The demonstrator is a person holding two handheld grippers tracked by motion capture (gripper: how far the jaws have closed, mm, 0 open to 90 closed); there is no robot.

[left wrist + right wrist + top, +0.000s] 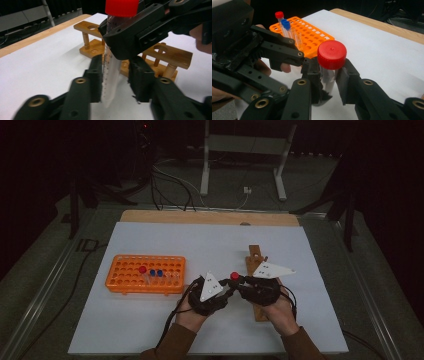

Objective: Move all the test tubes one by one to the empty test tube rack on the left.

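High view: the left gripper (226,289) and the right gripper (241,281) meet tip to tip over the white sheet (150,320), with the red-capped tube (234,276) between them; the orange perforated plastic rack (125,277) lies well to the left of the jaws, and the wooden stand (256,255) runs under and behind the right gripper. Bare sheet surrounds both hands toward the near edge. Left gripper view: the tube (110,75) is a clear, graduated cylinder tapering to a cone, hanging upright between the black jaws with its tip above the sheet (37,65); the left pad touches the wall, while a narrow gap shows at the right pad, so a full clamp cannot be confirmed. The right gripper (117,42) crosses above, clamped on the tube just beneath the smooth red cap. Behind the jaws stands the wooden stand (172,56), with round holes and turned pegs. Right gripper view: the jaws are clamped on the tube (331,62) below its ribbed cap; the left gripper (309,62) enters from the left, and beyond it the rack (312,37) holds capped tubes (284,25), one red and two blue.
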